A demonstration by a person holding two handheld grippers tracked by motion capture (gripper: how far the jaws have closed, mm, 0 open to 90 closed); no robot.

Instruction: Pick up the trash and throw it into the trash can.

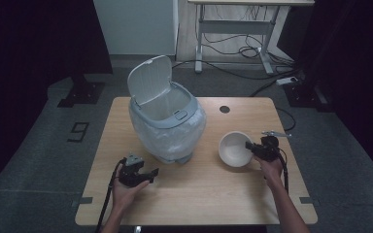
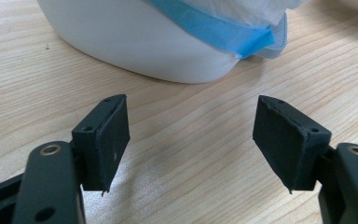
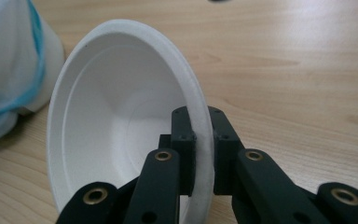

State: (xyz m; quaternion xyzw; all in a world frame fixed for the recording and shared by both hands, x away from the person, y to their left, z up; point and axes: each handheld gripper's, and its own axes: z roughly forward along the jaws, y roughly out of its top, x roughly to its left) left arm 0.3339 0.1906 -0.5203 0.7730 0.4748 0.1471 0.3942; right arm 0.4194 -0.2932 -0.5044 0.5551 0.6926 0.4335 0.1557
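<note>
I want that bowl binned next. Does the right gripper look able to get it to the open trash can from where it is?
Probably yes. The right gripper is clamped on the bowl rim, the trash can lid stands open, and bare table lies between them.

Light wooden table (image 1: 194,194), lidded white bin (image 1: 167,121) lined with a bag standing on it left of centre

One readable mark: a single figure on the floor.

Seen in the high view on the grey floor (image 1: 39,145) left of the desk (image 1: 199,194): a dark numeral (image 1: 79,131), read as a "9" from the camera's side. Found no lettering, brand or label on the bin (image 1: 167,124), its lid (image 1: 149,78), the bowl (image 1: 234,148) or the desk top.
</note>
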